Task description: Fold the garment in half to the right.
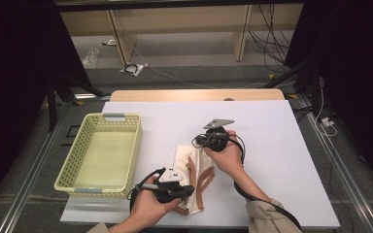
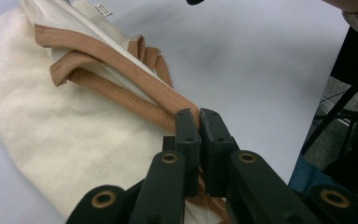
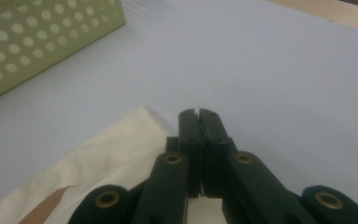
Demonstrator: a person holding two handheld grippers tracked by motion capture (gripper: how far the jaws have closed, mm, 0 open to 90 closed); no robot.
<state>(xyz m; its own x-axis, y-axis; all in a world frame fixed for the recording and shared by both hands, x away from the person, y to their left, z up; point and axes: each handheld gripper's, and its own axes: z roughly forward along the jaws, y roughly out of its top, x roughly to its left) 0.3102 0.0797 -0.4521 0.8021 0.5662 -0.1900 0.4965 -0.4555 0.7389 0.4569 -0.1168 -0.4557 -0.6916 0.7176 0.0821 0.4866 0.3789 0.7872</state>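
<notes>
Item: cloth bag [image 1: 190, 171], cream canvas with tan straps [image 2: 121, 91], lying crumpled on the white table [image 1: 281, 160] just right of the yellow basket [image 1: 100, 151]; this bag is the landmark for all entries below.

Left gripper [image 1: 187, 191]: mine, at the bag's near end; jaws pressed together on a tan strap, which runs in between them in the left gripper view; grip appears narrow, on the strap's edge.

Right gripper [image 1: 199, 141]: mine, at the bag's far corner; jaws closed with barely a slit between them; a sliver of pale cloth seems to sit between them low down, but I cannot tell for sure that they hold it.

Basket: empty, left of the bag, apart from it.

Hazards, as I judge them: strap may slide out of the left jaws if I pull sideways, since the bite is thin; far corner may drop if the right hold is only partial; loose strap loops may snag under the bag and bunch it; a lift toward the basket could catch its rim.
</notes>
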